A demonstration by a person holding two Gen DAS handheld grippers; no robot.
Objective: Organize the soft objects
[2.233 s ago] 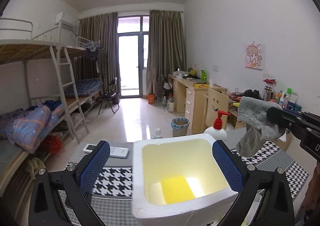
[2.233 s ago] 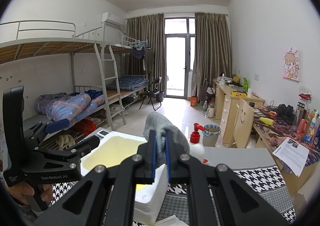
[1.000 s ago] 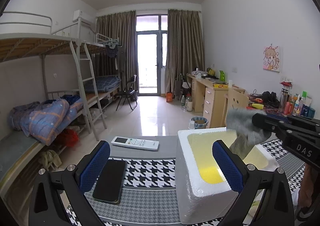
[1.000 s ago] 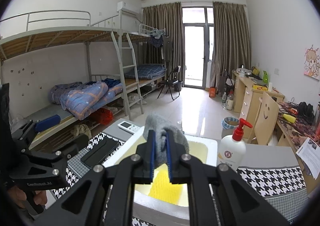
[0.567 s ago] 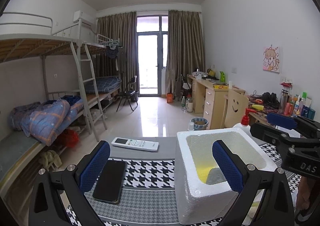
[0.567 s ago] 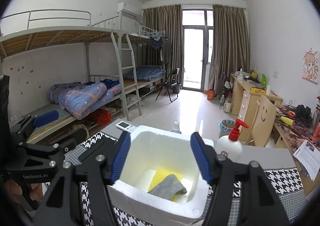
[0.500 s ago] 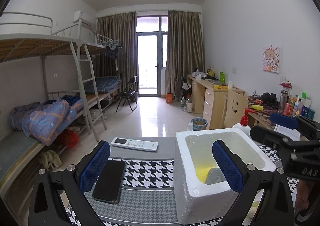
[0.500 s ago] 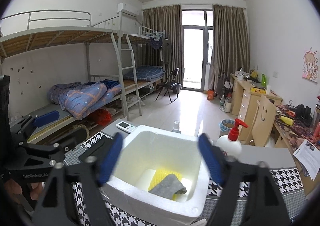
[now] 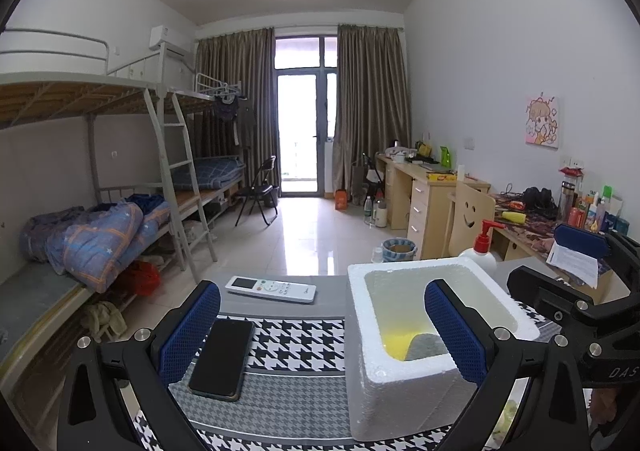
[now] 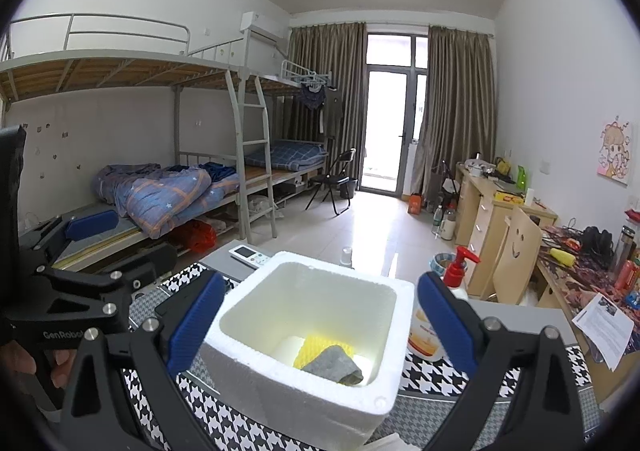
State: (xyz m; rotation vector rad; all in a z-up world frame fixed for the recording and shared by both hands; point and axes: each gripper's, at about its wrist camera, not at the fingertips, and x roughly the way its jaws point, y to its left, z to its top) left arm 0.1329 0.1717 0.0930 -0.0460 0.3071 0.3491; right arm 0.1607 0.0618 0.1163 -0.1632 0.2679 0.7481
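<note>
The right gripper (image 10: 318, 315) is held above the near rim of the white foam box (image 10: 256, 367); its jaws have just been opening and are now spread wide, with nothing pinched between the blue pads (image 10: 196, 315). Straight ahead and below it, inside the box, the grey cloth (image 10: 334, 365) is seen lying on a yellow sponge (image 10: 316, 347), both resting on the box floor toward its right-hand wall. The remaining floor of the box to the left of them is bare. Just beyond the right finger, a pump bottle (image 10: 452, 287) is set close beside the box's outer wall.

The left gripper (image 9: 322, 325) is held with its jaws spread and nothing between them; its right pad is seen in front of the box opening. Ahead of its left finger a black phone (image 9: 222, 357) is laid on the houndstooth mat (image 9: 296, 339), and farther ahead a white remote (image 9: 270, 289) is placed near the table's far edge. Open mat is left between phone and box.
</note>
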